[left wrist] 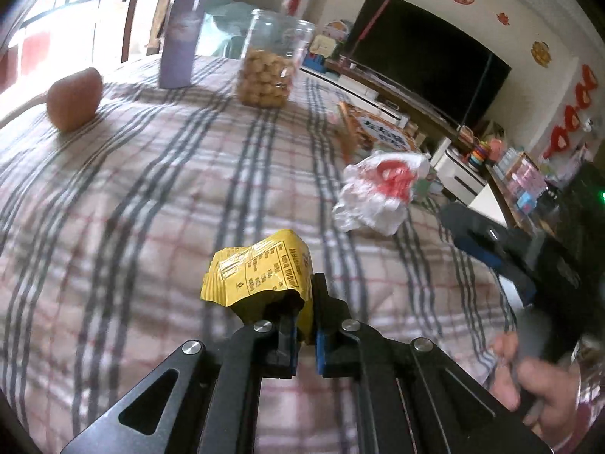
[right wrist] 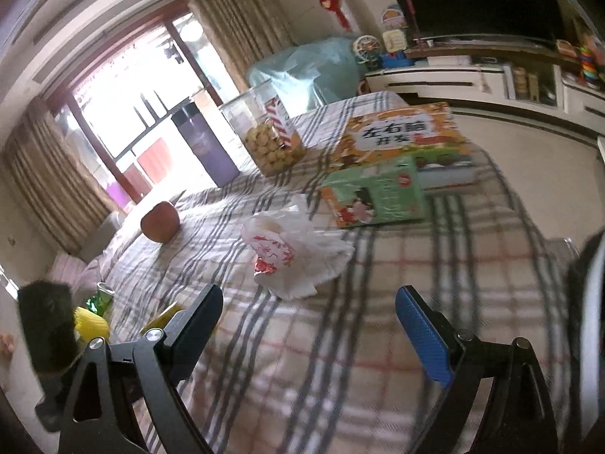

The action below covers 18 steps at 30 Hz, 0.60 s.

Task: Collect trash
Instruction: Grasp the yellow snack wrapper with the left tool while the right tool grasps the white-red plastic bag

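My left gripper (left wrist: pixel 304 325) is shut on a crumpled yellow wrapper (left wrist: pixel 261 272) and holds it above the plaid tablecloth (left wrist: pixel 151 208). A crumpled white plastic bag with red print (left wrist: pixel 378 193) lies on the cloth to the right; it also shows in the right wrist view (right wrist: pixel 291 249), just beyond my right gripper (right wrist: pixel 308 302). My right gripper is open and empty, a little short of the bag. The right gripper's body (left wrist: pixel 510 249) shows at the right edge of the left wrist view.
An apple (right wrist: pixel 160 221), a purple tumbler (right wrist: pixel 206 147) and a clear jar of biscuits (right wrist: pixel 272 136) stand at the far side. Two boxes (right wrist: pixel 385 174) lie at the right. A green can (right wrist: pixel 100 299) sits at the cloth's left edge. A TV cabinet (right wrist: pixel 472 79) stands beyond.
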Each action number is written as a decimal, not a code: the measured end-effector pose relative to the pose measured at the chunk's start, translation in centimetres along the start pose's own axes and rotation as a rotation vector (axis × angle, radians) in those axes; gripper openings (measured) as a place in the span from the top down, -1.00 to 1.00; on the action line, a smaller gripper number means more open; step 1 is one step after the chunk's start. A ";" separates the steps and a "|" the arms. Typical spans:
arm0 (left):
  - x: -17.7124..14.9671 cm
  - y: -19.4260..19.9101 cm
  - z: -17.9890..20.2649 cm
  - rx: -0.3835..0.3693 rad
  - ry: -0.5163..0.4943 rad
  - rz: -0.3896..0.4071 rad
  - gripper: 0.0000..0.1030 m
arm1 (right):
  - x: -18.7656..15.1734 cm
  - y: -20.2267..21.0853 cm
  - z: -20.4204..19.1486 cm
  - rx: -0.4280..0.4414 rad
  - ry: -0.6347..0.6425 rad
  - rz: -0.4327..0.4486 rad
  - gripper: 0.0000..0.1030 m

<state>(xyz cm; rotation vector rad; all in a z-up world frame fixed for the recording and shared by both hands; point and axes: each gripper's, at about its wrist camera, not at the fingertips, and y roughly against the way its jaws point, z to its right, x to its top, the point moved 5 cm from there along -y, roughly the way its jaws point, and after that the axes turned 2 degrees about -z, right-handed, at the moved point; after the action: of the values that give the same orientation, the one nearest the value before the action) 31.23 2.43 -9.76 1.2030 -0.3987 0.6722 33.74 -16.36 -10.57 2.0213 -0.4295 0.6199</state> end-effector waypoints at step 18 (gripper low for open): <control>-1.0 -0.5 -0.3 0.002 -0.022 0.005 0.91 | 0.6 -4.7 -0.6 -0.042 0.027 -0.059 0.39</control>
<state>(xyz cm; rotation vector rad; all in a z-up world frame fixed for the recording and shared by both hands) 30.77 2.32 -10.85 1.2130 -0.4193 0.6640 36.60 -13.58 -13.26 1.9765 -0.3623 0.5965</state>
